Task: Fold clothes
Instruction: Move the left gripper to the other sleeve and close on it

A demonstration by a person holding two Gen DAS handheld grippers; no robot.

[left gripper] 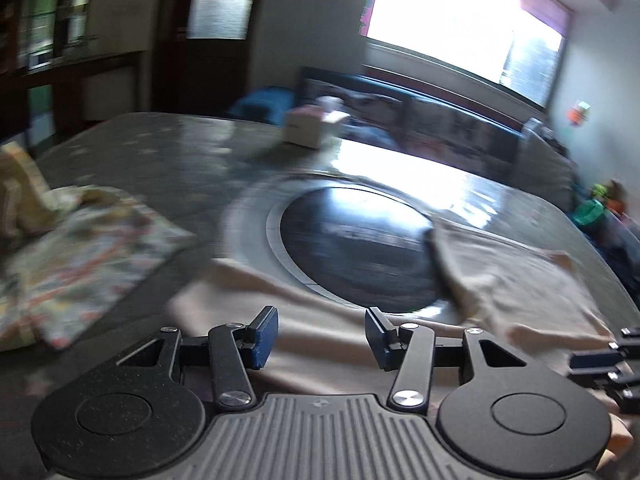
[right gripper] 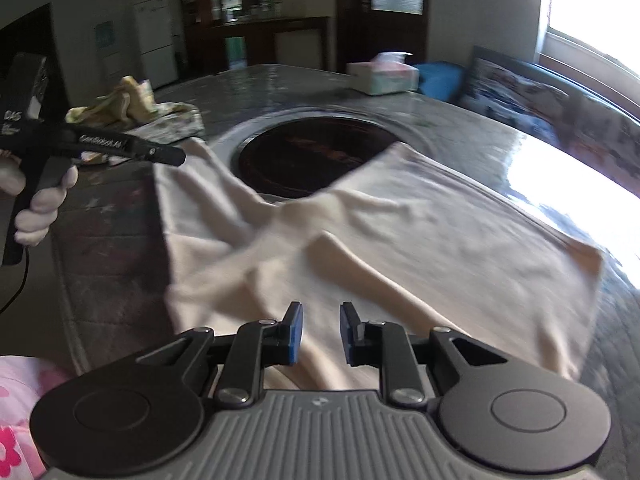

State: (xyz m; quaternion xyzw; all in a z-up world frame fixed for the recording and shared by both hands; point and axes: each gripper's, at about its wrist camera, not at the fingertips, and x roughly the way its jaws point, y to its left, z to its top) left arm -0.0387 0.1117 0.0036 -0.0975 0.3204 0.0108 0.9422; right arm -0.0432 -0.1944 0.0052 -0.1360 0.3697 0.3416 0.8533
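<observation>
A beige garment point(right gripper: 400, 240) lies spread and wrinkled on the table, one corner over the round dark inset point(right gripper: 312, 156). My right gripper point(right gripper: 321, 334) hovers open over the garment's near edge, nothing between its blue pads. My left gripper point(left gripper: 322, 338) is open too, above the same beige garment point(left gripper: 320, 312) near its left side. From the right wrist view the left gripper point(right gripper: 172, 156) appears side-on, held by a gloved hand point(right gripper: 40, 208). The right gripper point(left gripper: 588, 372) shows at the right edge of the left wrist view.
A folded floral cloth point(left gripper: 92, 256) and a crumpled yellowish piece point(right gripper: 128, 100) lie on the left of the grey table point(right gripper: 280, 84). A tissue box point(right gripper: 382, 74) stands at the far side. A sofa point(left gripper: 440, 124) sits under the window. A pink floral sleeve point(right gripper: 16, 420) is nearby.
</observation>
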